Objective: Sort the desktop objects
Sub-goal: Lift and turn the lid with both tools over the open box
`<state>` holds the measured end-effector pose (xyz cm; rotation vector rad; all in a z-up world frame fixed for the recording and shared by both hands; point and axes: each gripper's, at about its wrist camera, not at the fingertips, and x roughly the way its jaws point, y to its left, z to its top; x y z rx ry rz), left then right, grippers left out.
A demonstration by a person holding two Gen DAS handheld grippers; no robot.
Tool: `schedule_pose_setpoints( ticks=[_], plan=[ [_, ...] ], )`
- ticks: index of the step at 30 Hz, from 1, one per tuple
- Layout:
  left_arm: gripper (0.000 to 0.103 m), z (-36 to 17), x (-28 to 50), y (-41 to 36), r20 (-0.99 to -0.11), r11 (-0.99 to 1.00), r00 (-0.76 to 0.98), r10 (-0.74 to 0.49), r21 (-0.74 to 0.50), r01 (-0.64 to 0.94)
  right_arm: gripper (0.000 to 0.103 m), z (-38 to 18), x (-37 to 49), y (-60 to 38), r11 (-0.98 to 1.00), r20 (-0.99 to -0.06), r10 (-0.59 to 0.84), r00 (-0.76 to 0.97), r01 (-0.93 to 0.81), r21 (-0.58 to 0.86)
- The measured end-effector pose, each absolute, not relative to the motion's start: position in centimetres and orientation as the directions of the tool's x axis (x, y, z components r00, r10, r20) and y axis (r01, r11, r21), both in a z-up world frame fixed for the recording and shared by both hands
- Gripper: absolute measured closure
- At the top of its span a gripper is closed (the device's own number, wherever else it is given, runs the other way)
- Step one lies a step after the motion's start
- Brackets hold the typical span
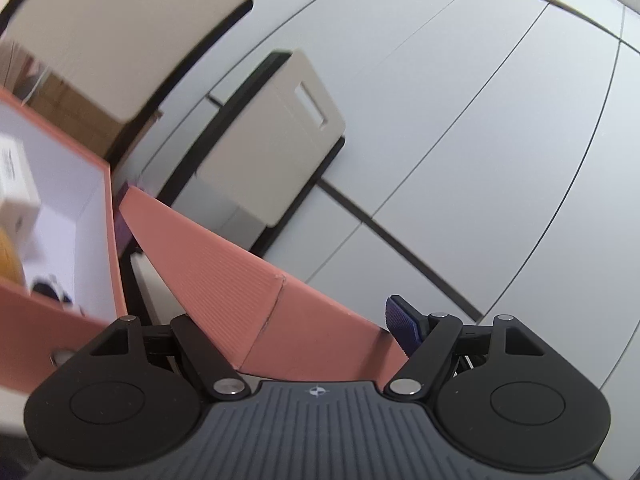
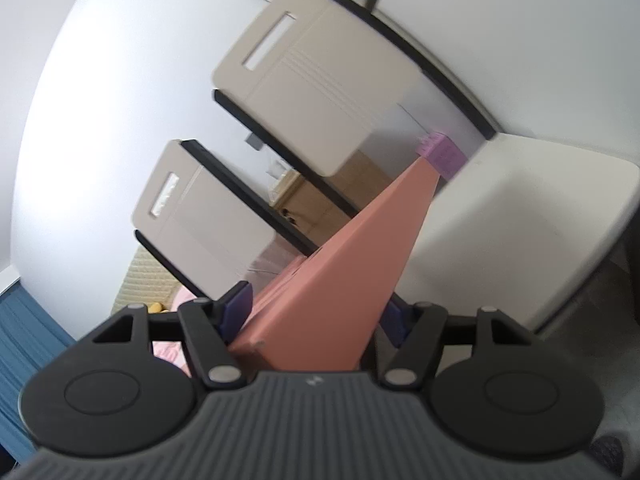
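A salmon-pink cardboard lid (image 1: 240,280) runs from the far left toward my left gripper (image 1: 292,320). Its near end lies between the jaws: the right blue pad (image 1: 400,326) touches its edge, while the lid hides the left pad. To the left stands the open pink box (image 1: 112,216) with a white inside. It holds a small white carton (image 1: 16,184), something yellow and a dark item. In the right wrist view the same pink lid (image 2: 352,272) is seen end-on. My right gripper (image 2: 316,314) is shut on it, a blue pad (image 2: 236,310) pressing each side.
Two beige chair backs (image 1: 276,136) (image 2: 312,92) with handle slots stand ahead on black frames. A white tabletop (image 2: 520,232) lies to the right. A purple block (image 2: 440,156) sits at the lid's far end. A blue curtain (image 2: 24,360) hangs lower left.
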<state>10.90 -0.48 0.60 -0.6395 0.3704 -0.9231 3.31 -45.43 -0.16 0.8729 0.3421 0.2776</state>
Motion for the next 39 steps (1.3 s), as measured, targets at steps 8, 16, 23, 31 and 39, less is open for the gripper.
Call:
schedule_pose_setpoints(
  ticks=[8, 16, 23, 31, 39],
  plan=[
    [0.023, 2.3, 11.7, 3.3, 0.024, 0.466, 0.623, -0.782, -0.640, 0.611, 0.035, 1.5, 6.4, -42.2, 0.606, -0.133, 0.421, 0.897, -0.169, 0.777],
    [0.023, 1.2, 12.2, 8.6, 0.043, 0.531, 0.731, -0.681, -0.658, 0.534, 0.035, 0.8, 11.6, -37.1, 0.602, -0.104, 0.502, 0.859, -0.260, 0.755],
    [0.023, 0.1, 13.2, 12.8, 0.014, 0.608, 0.817, -0.576, -0.661, 0.440, 0.035, -2.0, 17.1, -32.1, 0.565, -0.097, 0.590, 0.802, -0.324, 0.759],
    [0.024, -2.0, 15.2, 15.9, -0.051, 0.629, 0.873, -0.485, -0.714, 0.307, 0.035, -5.2, 22.1, -27.8, 0.541, -0.087, 0.638, 0.765, -0.365, 0.758],
    [0.009, -3.6, 15.9, 17.6, -0.081, 0.583, 0.915, -0.395, -0.792, 0.182, 0.035, -7.2, 23.0, -25.8, 0.549, -0.070, 0.630, 0.774, -0.380, 0.744]
  ],
)
